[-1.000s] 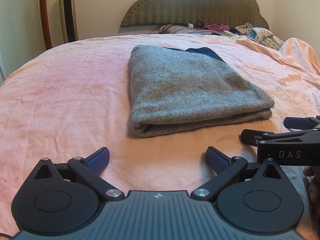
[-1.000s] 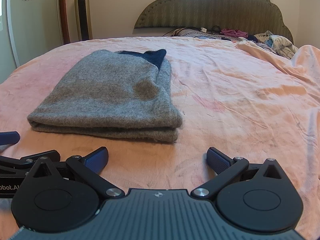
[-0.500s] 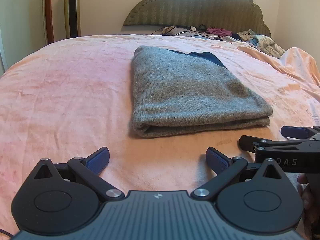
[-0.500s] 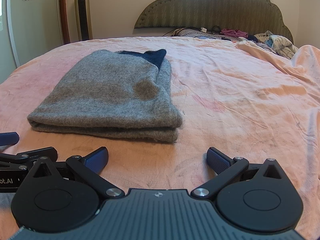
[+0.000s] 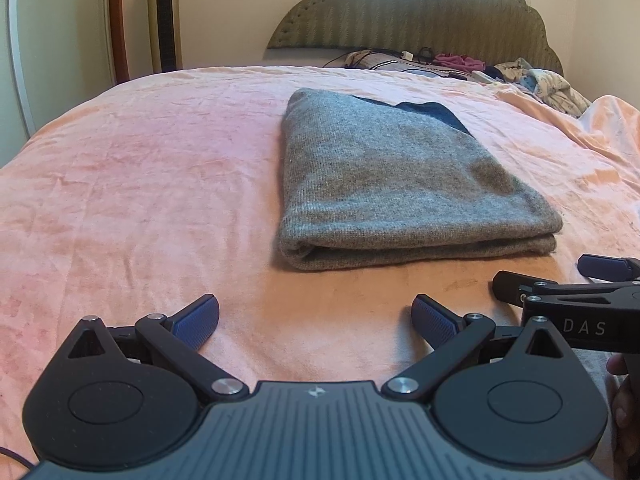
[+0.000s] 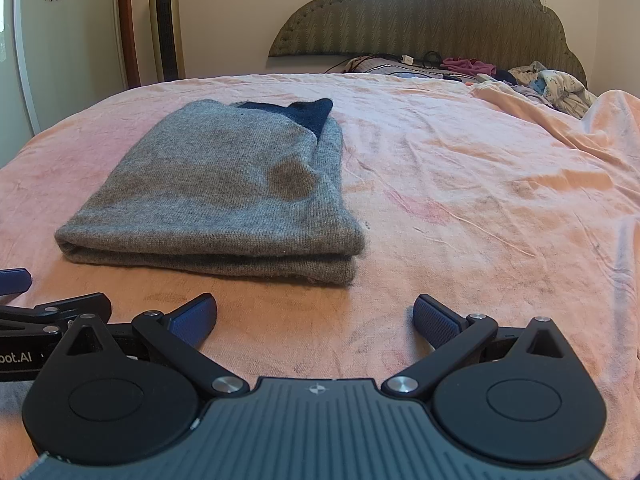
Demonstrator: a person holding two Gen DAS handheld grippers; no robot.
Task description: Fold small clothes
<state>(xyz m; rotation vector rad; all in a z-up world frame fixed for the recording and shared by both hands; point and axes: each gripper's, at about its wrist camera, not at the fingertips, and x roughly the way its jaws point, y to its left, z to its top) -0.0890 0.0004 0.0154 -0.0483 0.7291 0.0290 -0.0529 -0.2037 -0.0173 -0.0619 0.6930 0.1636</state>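
A gray sweater [image 5: 404, 188] lies folded flat on the bed [image 5: 140, 184], which has a pink blanket on it. A bit of dark blue cloth [image 6: 308, 114] peeks out at the far end of the sweater. The left gripper [image 5: 315, 317] sits low in front of the sweater, not touching it, with its jaws wide apart and nothing in them. The right gripper [image 6: 315, 317] is close beside it, also near the sweater's front edge, with its jaws wide apart and nothing in them. Far back by the headboard [image 6: 432, 12] lies a pile of clothes [image 6: 532, 80].
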